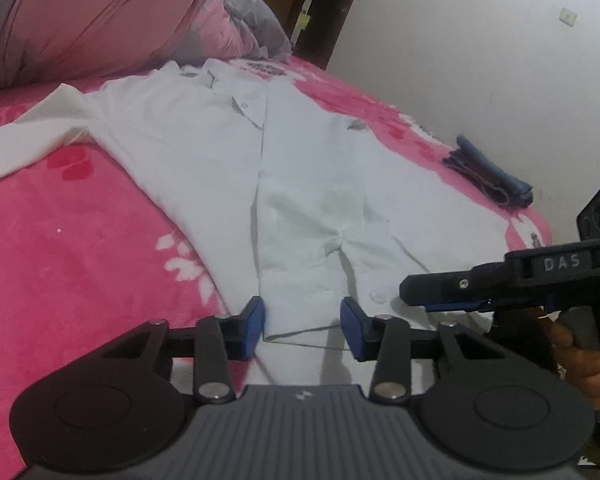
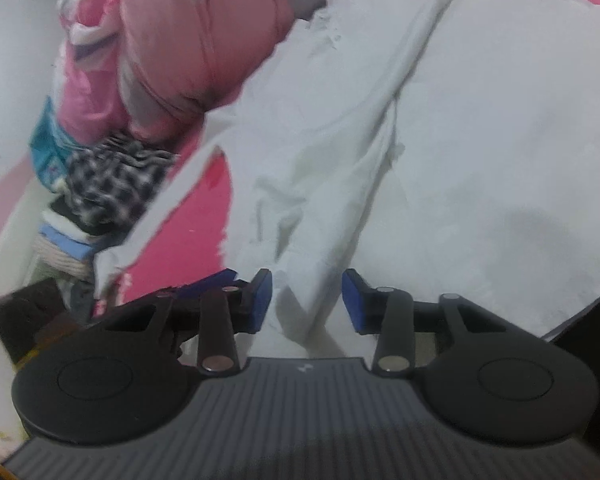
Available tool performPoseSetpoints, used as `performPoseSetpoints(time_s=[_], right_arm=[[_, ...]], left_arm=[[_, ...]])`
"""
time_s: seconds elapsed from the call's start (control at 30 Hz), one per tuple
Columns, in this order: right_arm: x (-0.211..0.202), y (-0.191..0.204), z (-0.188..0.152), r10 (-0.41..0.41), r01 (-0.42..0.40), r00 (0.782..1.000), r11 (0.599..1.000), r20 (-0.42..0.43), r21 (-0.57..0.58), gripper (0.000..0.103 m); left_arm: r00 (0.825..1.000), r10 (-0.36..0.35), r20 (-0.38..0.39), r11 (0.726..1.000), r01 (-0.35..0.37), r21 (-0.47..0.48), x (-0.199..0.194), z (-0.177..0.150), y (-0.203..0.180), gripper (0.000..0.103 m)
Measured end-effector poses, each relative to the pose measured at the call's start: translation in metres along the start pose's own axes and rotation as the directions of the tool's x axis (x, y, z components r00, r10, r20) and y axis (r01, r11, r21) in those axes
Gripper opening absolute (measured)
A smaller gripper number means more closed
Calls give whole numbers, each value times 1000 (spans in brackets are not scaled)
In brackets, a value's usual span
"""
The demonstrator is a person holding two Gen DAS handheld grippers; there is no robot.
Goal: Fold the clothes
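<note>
Folding barely begun: white button-up shirt [image 1: 236, 152] lies spread face-up on the pink floral bedspread [image 1: 60, 240], sleeves out, hem near you, wrinkled. Your left gripper [image 1: 302, 330] and right gripper [image 2: 307, 300] straddle the hem, pads apart, gripping nothing yet. All folds remain.

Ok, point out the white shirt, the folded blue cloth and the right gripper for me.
white shirt [image 1: 204, 152]: left wrist view, on its chest panel.
folded blue cloth [image 1: 488, 172]: left wrist view, on its top surface.
right gripper [image 2: 306, 300]: right wrist view, midway between its fingertips.
</note>
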State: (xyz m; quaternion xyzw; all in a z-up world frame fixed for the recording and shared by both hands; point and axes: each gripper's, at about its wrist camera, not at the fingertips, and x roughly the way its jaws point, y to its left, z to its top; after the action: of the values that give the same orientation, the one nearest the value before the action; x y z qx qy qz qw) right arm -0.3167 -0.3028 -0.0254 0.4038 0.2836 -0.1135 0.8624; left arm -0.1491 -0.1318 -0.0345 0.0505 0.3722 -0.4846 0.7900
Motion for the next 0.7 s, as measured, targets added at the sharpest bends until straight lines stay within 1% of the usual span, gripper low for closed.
performPoseSetpoints(time_s=[0.07, 0.1, 0.13, 0.17, 0.23, 0.33, 0.47, 0.6, 0.7], right_arm=[[3, 2, -2, -9, 9, 1000, 1000, 0, -21, 21], [4, 4, -3, -15, 15, 1000, 999, 1, -34, 17], [4, 5, -4, -22, 23, 1000, 998, 4, -50, 9], [5, 6, -4, -26, 27, 1000, 998, 9, -61, 5], [3, 6, -3, -14, 16, 1000, 998, 21, -61, 3], [-8, 9, 1, 6, -2, 999, 998, 51, -71, 2], [-30, 14, 8, 33, -25, 995, 996, 95, -88, 1], [-41, 12, 7, 39, -32, 995, 996, 88, -79, 1], [-37, -1, -1, 21, -20, 998, 999, 53, -29, 1]], left_arm=[[1000, 24, -19, 999, -24, 22, 2, 1, -1, 21], [999, 32, -23, 999, -31, 24, 2, 2, -1, 19], [999, 34, -28, 999, -33, 18, 1, 3, 1, 13], [999, 34, -30, 999, -34, 8, 1, 4, 2, 9], [999, 42, -27, 999, -42, -2, -1, 7, 4, 4], [999, 38, -13, 999, -38, -13, -7, 11, 4, 2], [1000, -8, 6, 1000, 8, -27, -16, 16, -2, 2], [998, -64, -6, 997, 63, -38, -17, 16, -9, 2], [997, -71, -40, 997, 69, -42, -10, 10, -11, 2]])
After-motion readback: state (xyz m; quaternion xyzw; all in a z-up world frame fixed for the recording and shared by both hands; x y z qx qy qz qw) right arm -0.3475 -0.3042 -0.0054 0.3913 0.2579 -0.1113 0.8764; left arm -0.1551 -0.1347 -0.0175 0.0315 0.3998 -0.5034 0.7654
